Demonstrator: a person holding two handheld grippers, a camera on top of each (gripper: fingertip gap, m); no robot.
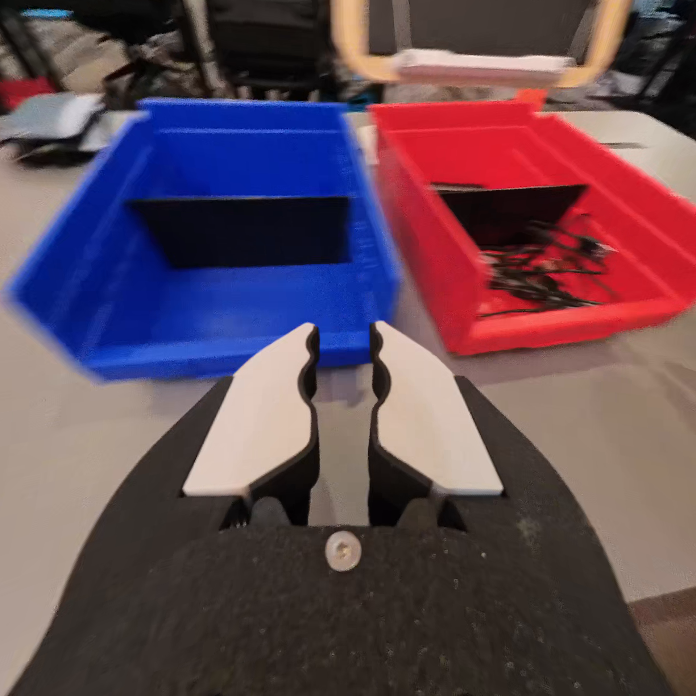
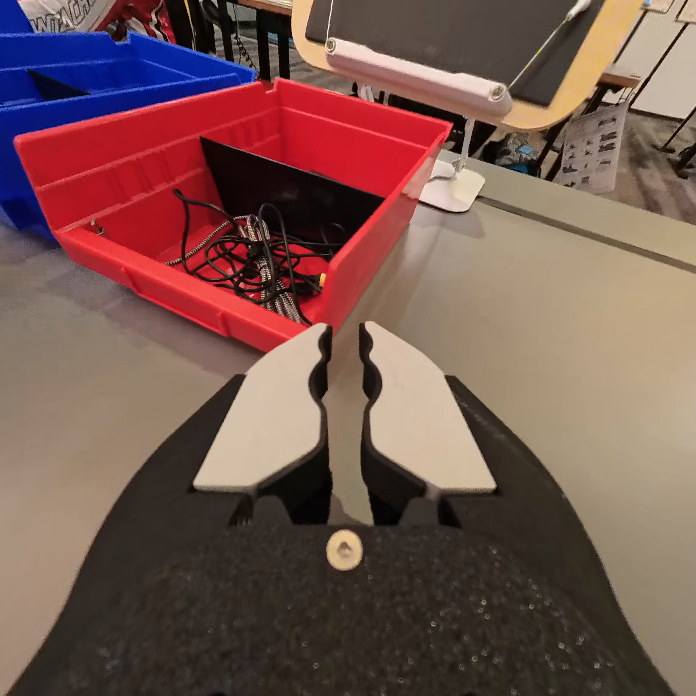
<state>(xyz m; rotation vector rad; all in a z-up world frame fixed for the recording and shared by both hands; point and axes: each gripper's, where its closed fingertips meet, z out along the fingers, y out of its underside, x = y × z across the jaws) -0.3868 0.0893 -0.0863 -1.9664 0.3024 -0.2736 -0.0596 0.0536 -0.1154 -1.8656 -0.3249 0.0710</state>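
From my left wrist camera everything past the jaws is smeared: the tangle of thin black cables [image 1: 542, 271] in the red plastic bin [image 1: 640, 211] reads only as dark streaks. In my right wrist view the blue plastic bin [image 2: 94, 67] is cut off by the left edge, and the black divider panel [image 2: 293, 192] hides the red bin's rear compartment.
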